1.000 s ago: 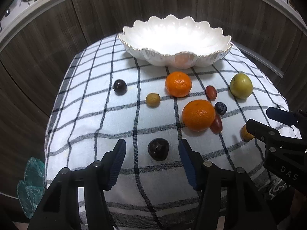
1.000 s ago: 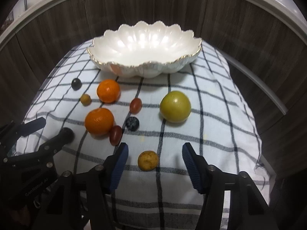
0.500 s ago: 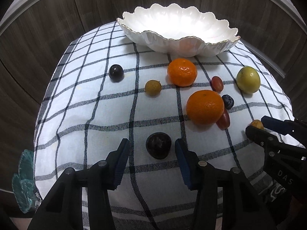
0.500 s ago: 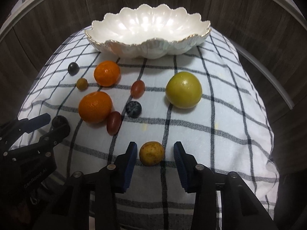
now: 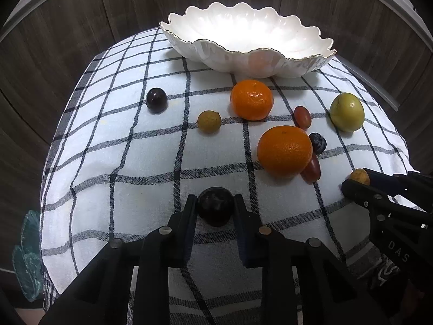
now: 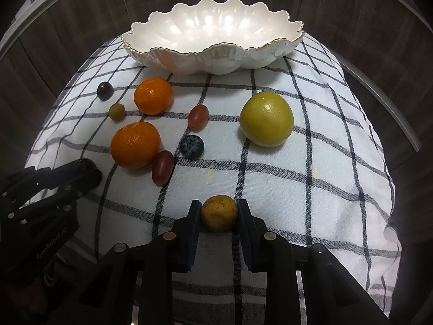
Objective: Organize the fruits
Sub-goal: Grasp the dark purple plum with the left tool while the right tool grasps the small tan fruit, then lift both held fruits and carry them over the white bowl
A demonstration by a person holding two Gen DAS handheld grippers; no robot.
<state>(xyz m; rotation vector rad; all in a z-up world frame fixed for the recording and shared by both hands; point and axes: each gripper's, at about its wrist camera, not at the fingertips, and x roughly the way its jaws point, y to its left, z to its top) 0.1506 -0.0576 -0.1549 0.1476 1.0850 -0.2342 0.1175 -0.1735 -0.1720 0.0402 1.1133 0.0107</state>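
Note:
My left gripper is shut on a dark plum that rests on the checked cloth. My right gripper is shut on a small yellow-brown fruit, also on the cloth. The empty white scalloped bowl stands at the far side; it also shows in the right wrist view. Two oranges, a green-yellow fruit, two red grapes, a blueberry, a dark round fruit and a small brown fruit lie between.
Dark wood panels surround the cloth-covered table on all sides. The cloth drops off at the left and right edges. A teal object shows low at the left. Each gripper shows at the other view's edge, the right one and the left one.
Both grippers moved forward and down and closed: the left onto the dark plum, the right onto the small yellow-brown fruit.

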